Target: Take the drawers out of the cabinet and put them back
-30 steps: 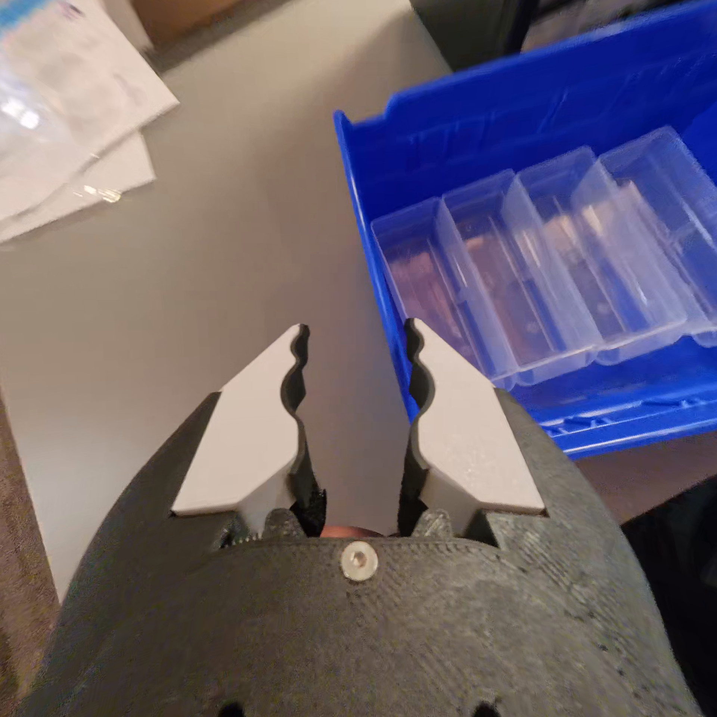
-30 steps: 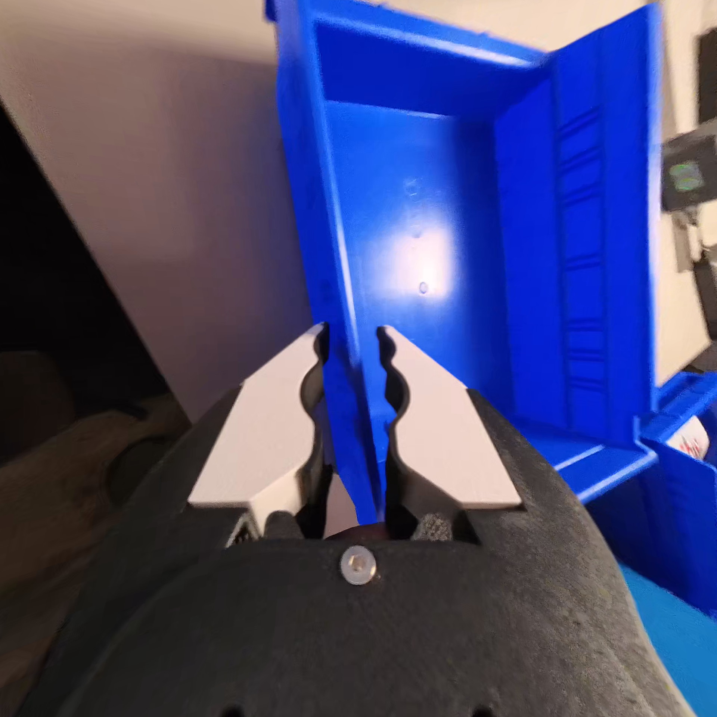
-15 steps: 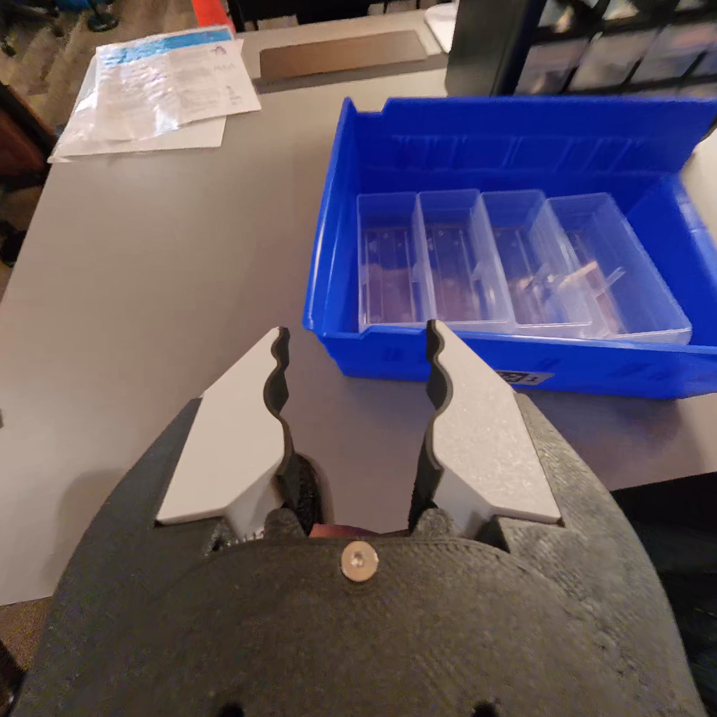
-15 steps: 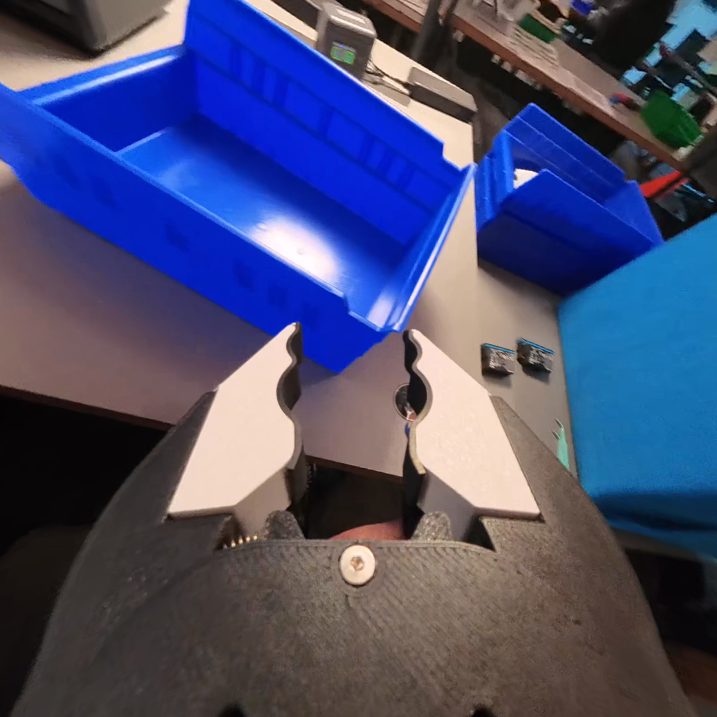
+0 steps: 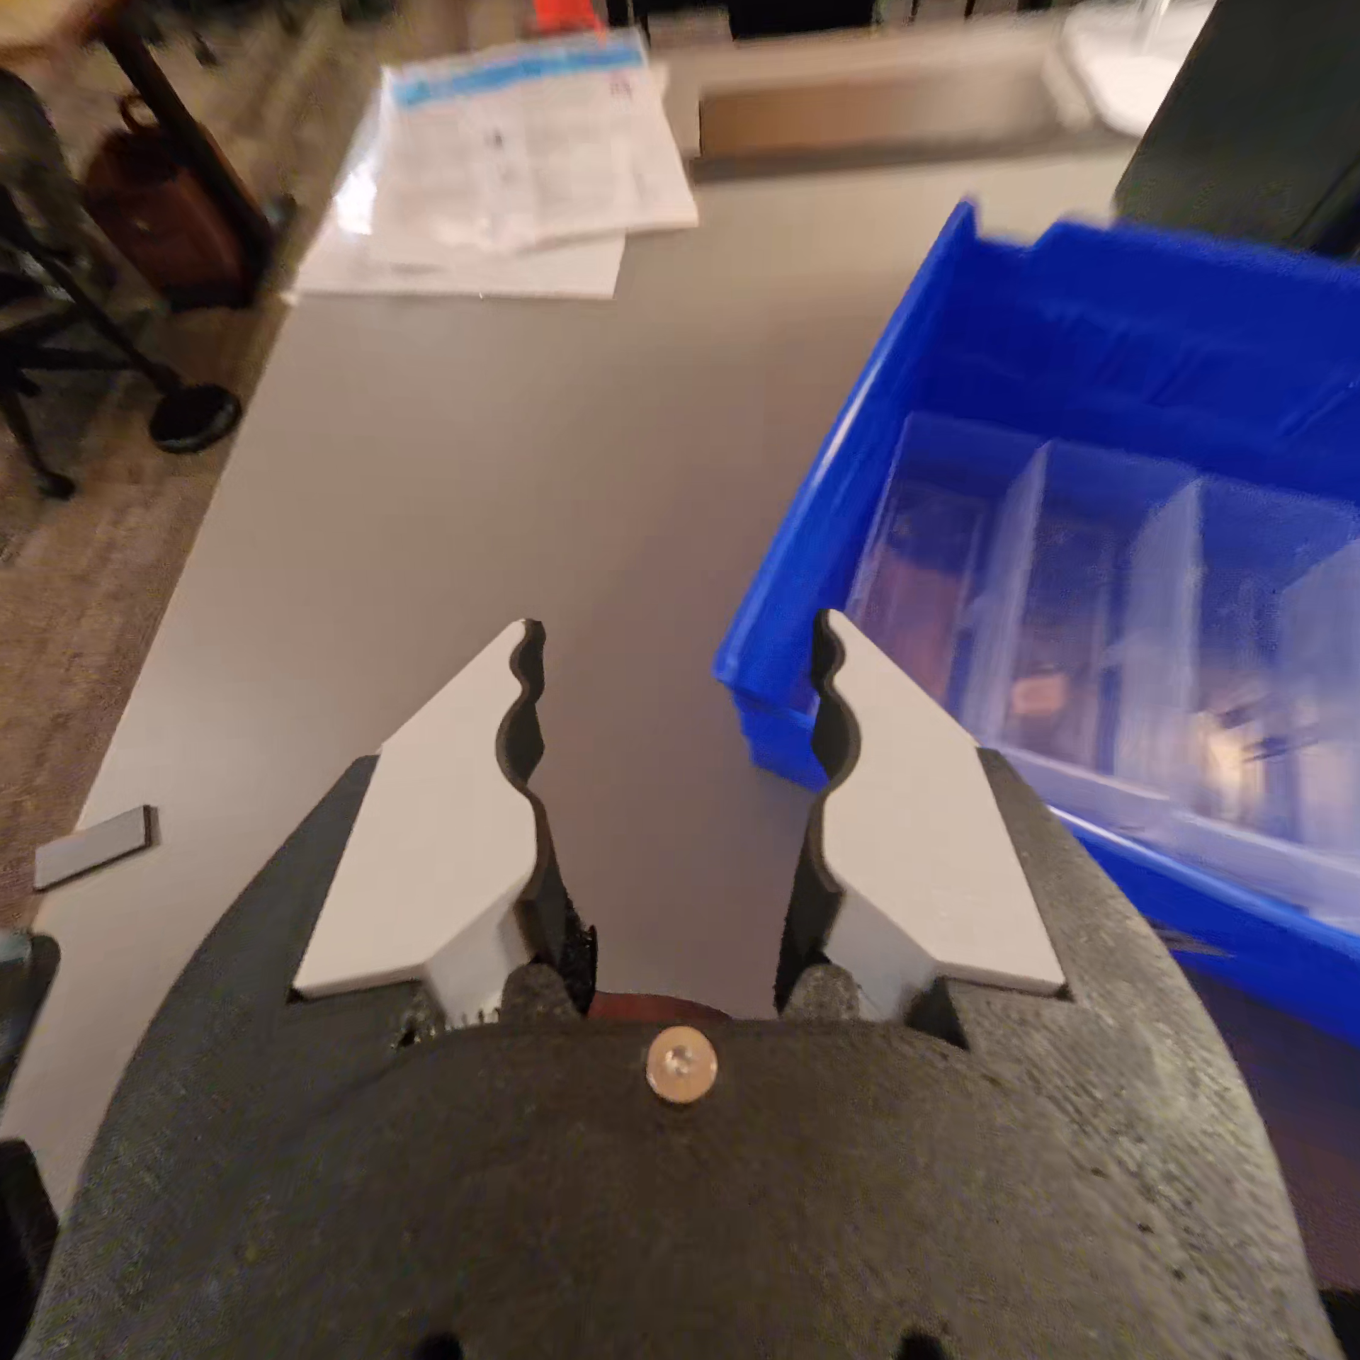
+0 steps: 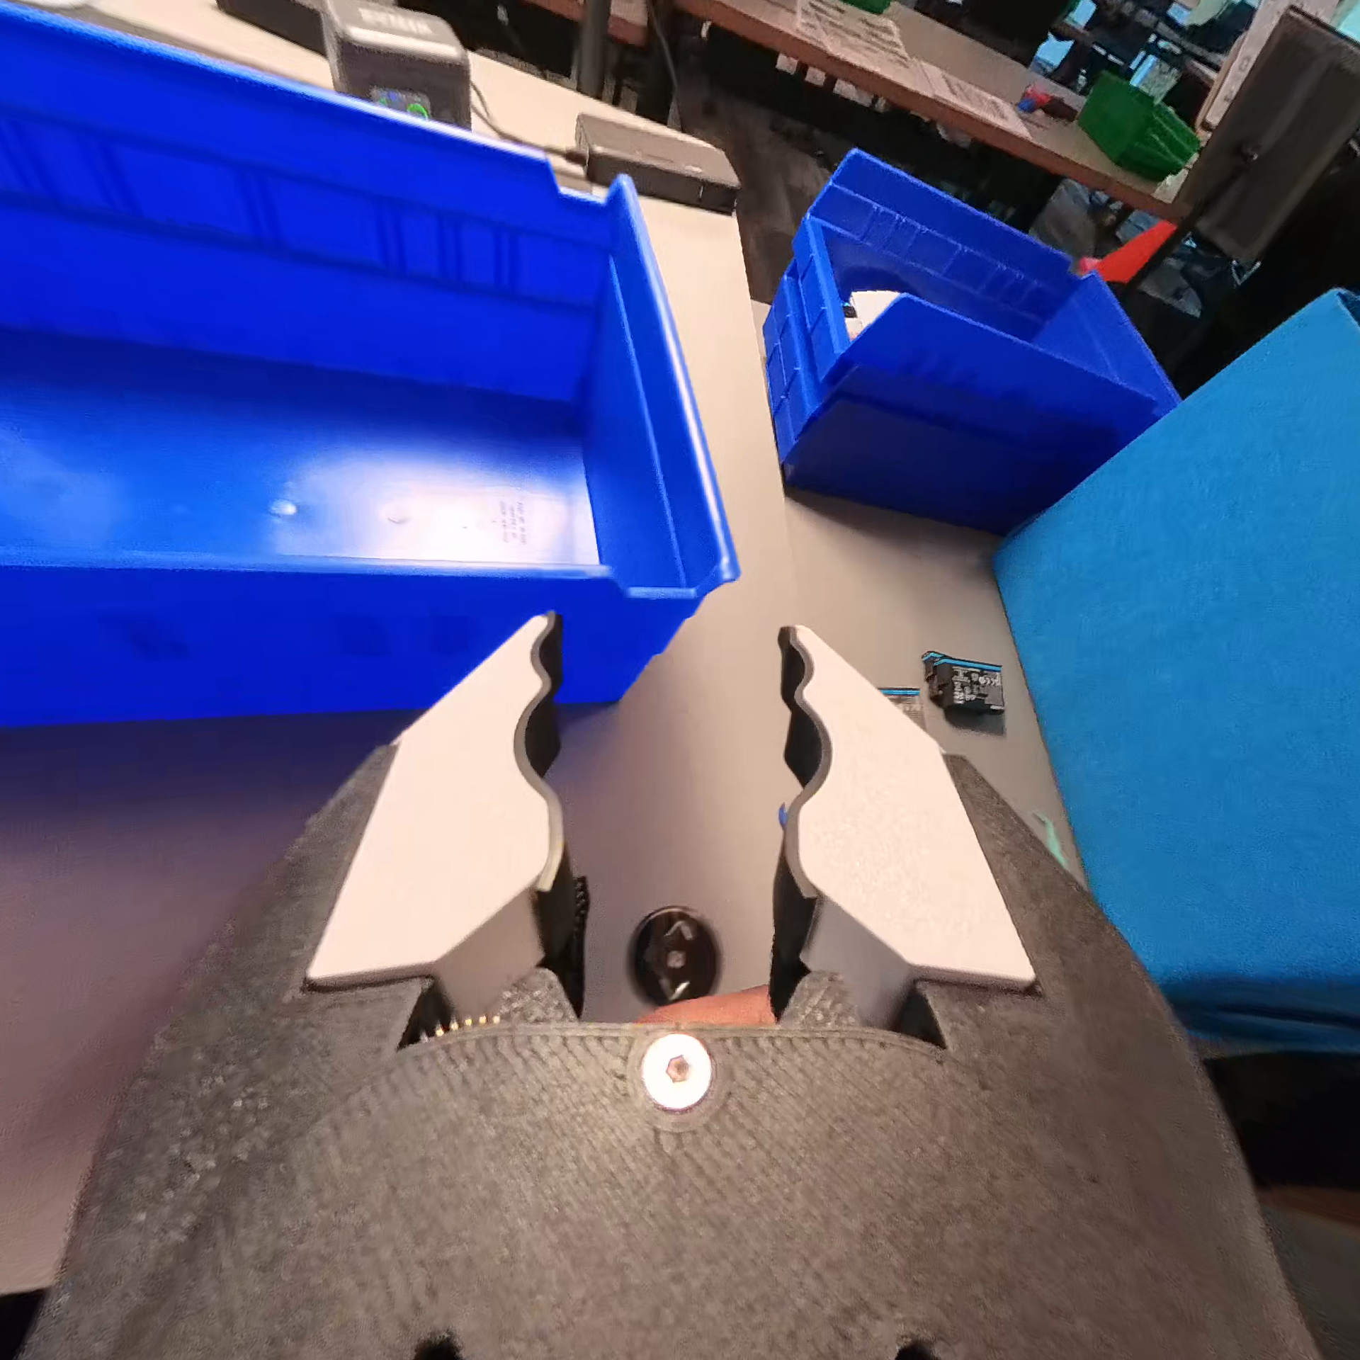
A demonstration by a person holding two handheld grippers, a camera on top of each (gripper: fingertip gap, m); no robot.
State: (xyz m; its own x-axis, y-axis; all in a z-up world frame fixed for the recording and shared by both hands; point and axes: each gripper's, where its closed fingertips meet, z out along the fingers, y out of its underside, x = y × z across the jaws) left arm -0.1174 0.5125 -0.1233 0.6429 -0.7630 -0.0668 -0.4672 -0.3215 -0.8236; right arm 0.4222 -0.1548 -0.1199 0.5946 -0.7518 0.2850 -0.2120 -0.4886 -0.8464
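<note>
In the left wrist view a blue bin [image 5: 876, 515] stands on the grey table [image 5: 478, 478] at the right and holds several clear plastic drawers [image 5: 1089, 611] side by side. My left gripper [image 5: 677, 633] is open and empty, above the table just left of the bin's near corner. In the right wrist view an empty blue bin [image 6: 331, 412] stands on the table at the left. My right gripper [image 6: 666, 636] is open and empty, off the bin's near right corner. The cabinet is only a dark shape [image 5: 1251, 110] at the back right.
White papers in a clear sleeve [image 5: 508, 162] lie at the table's far left. Stacked blue bins [image 6: 949, 353] stand at the back right. A teal block [image 6: 1207, 662] rises at the right. Two small black parts [image 6: 964, 684] lie beside it. A dark device [image 6: 401, 66] stands behind the empty bin.
My right gripper let go of the empty blue bin's wall, opened and drew back as the bin came to stand flat on the table. My left gripper opened wider and swung left of the drawer bin.
</note>
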